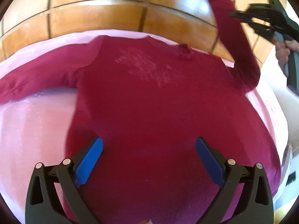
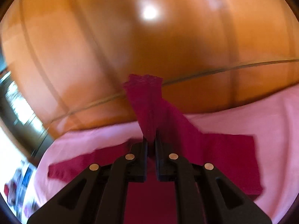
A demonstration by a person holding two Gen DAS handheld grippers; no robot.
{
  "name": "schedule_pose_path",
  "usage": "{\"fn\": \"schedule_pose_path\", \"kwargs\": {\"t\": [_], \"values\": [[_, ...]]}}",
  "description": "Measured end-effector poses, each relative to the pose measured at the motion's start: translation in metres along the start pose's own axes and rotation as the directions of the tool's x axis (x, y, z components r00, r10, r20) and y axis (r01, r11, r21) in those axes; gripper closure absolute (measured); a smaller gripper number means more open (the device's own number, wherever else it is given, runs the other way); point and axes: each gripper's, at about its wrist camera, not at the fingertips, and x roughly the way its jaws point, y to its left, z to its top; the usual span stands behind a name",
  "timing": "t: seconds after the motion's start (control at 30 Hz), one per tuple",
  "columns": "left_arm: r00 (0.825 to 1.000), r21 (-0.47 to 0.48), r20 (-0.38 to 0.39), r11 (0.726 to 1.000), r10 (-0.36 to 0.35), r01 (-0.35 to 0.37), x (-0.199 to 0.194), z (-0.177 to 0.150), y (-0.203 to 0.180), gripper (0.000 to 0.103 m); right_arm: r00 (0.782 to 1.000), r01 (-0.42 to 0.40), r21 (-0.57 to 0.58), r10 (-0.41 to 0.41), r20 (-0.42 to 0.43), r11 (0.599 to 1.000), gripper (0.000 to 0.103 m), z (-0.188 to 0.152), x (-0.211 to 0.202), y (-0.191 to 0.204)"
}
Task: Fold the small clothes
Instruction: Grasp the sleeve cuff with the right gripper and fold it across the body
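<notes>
A dark red long-sleeved shirt (image 1: 149, 100) lies flat on a pink cloth (image 1: 33, 123), its faded chest print up and its collar at the far edge. My left gripper (image 1: 149, 145) is open and empty, hovering over the shirt's lower body, blue pads apart. My right gripper (image 1: 243, 19) is shut on the shirt's right sleeve (image 1: 235, 43) and holds it lifted above the cloth. In the right wrist view the right gripper (image 2: 151, 140) pinches that sleeve (image 2: 145, 100), whose cuff stands up past the jaws; the shirt body (image 2: 229, 160) lies below.
The pink cloth (image 2: 261, 115) covers the work surface. Beyond its far edge is an orange tiled floor (image 1: 112, 18). A white edge (image 1: 280, 97) and dark objects sit at the right. Blurred clutter (image 2: 20, 183) lies at the left in the right wrist view.
</notes>
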Motion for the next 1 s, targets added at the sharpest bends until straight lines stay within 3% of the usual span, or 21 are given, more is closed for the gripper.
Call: {"fn": "schedule_pose_path", "kwargs": {"t": [0.13,0.17,0.23,0.27,0.37,0.5,0.63,0.83,0.93,0.97,1.0], "values": [[0.998,-0.091,0.051,0.995,-0.033,0.038,-0.015,0.012,0.020,0.004,0.990,-0.088,-0.055,0.082,-0.111,0.995,0.097,-0.016,0.064,0.044],[0.998,-0.105,0.058,0.993,-0.040,0.046,-0.016,0.014,0.024,0.004,0.989,-0.098,-0.065,0.090,-0.119,0.993,0.092,-0.020,0.070,0.051],[0.994,-0.134,0.108,0.990,-0.029,0.043,-0.023,0.022,0.033,0.004,0.987,-0.122,-0.053,0.116,-0.108,0.991,0.061,-0.016,0.081,0.054],[0.991,-0.137,0.128,0.990,-0.026,0.043,-0.026,0.026,0.036,0.004,0.989,-0.121,-0.041,0.117,-0.086,0.992,0.041,-0.018,0.079,0.056],[0.992,-0.137,0.124,0.990,-0.017,0.034,-0.025,0.042,0.041,0.004,0.991,-0.123,-0.006,0.123,-0.046,0.992,0.040,-0.027,0.053,0.041],[0.995,-0.145,0.099,0.989,-0.011,0.026,-0.013,0.067,0.046,0.004,0.998,-0.060,0.030,0.061,-0.014,0.998,0.031,-0.053,0.014,0.009],[0.998,-0.173,0.052,0.984,-0.020,0.028,0.016,0.096,0.051,0.006,0.997,0.072,0.107,-0.068,-0.036,0.992,0.029,-0.088,-0.022,-0.048],[0.996,-0.224,-0.077,0.974,-0.034,0.016,0.081,0.122,0.060,0.038,0.983,0.180,0.240,-0.168,-0.067,0.954,0.028,-0.121,-0.046,-0.109],[0.997,-0.208,-0.063,0.978,-0.035,0.021,0.093,0.128,0.055,0.070,0.984,0.181,0.239,-0.173,-0.052,0.954,0.028,-0.115,-0.040,-0.110],[0.998,-0.203,-0.058,0.979,-0.031,0.019,0.093,0.130,0.054,0.089,0.984,0.177,0.236,-0.171,-0.047,0.955,0.028,-0.110,-0.039,-0.112],[0.999,-0.203,-0.042,0.979,-0.029,0.020,0.090,0.131,0.053,0.091,0.985,0.175,0.228,-0.170,-0.042,0.958,0.028,-0.106,-0.034,-0.110]]}}
